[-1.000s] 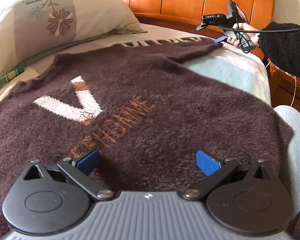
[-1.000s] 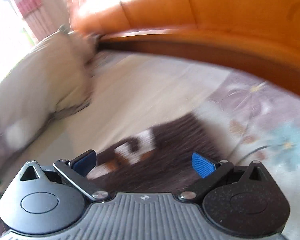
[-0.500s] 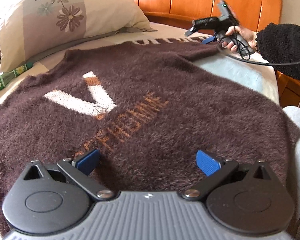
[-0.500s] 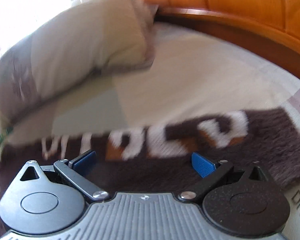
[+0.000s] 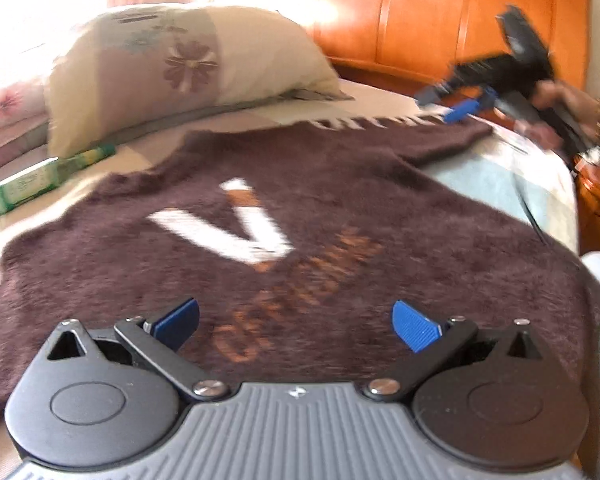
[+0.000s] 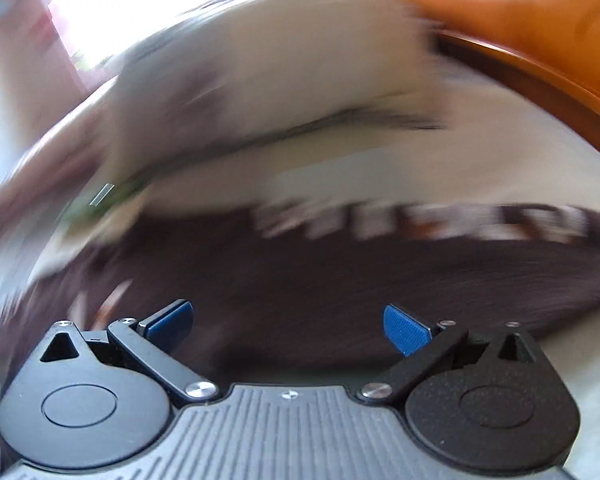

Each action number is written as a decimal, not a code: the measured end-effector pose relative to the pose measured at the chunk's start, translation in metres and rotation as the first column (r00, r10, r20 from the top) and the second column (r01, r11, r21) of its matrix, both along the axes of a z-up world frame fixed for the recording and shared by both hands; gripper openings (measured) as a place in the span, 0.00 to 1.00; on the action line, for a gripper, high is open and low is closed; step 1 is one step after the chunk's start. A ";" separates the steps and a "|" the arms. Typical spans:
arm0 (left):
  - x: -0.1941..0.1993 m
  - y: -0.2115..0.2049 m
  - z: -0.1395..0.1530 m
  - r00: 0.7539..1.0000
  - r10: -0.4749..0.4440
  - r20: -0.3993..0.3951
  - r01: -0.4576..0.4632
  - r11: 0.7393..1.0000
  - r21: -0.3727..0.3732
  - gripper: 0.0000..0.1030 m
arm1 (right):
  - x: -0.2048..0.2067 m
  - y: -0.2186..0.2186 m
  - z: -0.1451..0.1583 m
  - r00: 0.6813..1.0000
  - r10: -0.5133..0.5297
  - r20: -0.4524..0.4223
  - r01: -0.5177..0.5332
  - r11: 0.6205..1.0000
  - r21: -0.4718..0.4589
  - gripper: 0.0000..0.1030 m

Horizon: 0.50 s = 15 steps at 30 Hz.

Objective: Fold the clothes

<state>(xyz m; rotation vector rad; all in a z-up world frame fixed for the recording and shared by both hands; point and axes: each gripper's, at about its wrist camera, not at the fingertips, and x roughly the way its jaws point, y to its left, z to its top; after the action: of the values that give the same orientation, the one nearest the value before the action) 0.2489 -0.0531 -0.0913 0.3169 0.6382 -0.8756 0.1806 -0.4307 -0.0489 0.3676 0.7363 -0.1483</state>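
The left gripper (image 5: 296, 322), jaws spread wide and empty, hovers over a brown sweater (image 5: 340, 216) lying flat on the bed (image 5: 500, 176). Beyond the jaws, right, the right gripper (image 5: 446, 104), jaws also apart, hangs over the sweater's far sleeve (image 6: 380, 280). Farther left lie a green box (image 5: 40, 180) and a pillow (image 5: 180, 60) against the headboard (image 5: 440, 28).

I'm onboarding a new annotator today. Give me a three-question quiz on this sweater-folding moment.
1. True or false: the left gripper is open above the brown sweater.
2. What lies beside the pillow? A) green box B) mug C) phone
3. Fill in: the sweater's big white letter is ___.

Key: 1 true; 2 A, the green box; 3 V.
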 end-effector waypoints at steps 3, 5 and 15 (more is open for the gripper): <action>0.010 0.015 0.003 0.998 0.057 0.006 -0.057 0.998 -0.005 0.99 | 0.014 0.081 -0.001 0.981 0.191 -0.038 -0.194 0.974 -0.114 1.00; 0.016 0.025 0.003 0.997 0.079 -0.002 -0.079 0.997 -0.016 0.99 | 0.024 0.125 -0.007 0.958 0.278 -0.070 -0.287 0.943 -0.171 1.00; 0.024 0.034 -0.011 0.990 0.138 -0.029 -0.136 0.990 0.045 0.99 | 0.004 0.183 -0.058 0.946 0.247 -0.212 -0.282 0.947 -0.155 1.00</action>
<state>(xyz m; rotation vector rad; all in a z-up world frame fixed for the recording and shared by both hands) 0.2732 -0.0191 -0.1022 0.2944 0.7014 -0.7373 0.1846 -0.2473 -0.1065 0.0747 0.9462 0.0052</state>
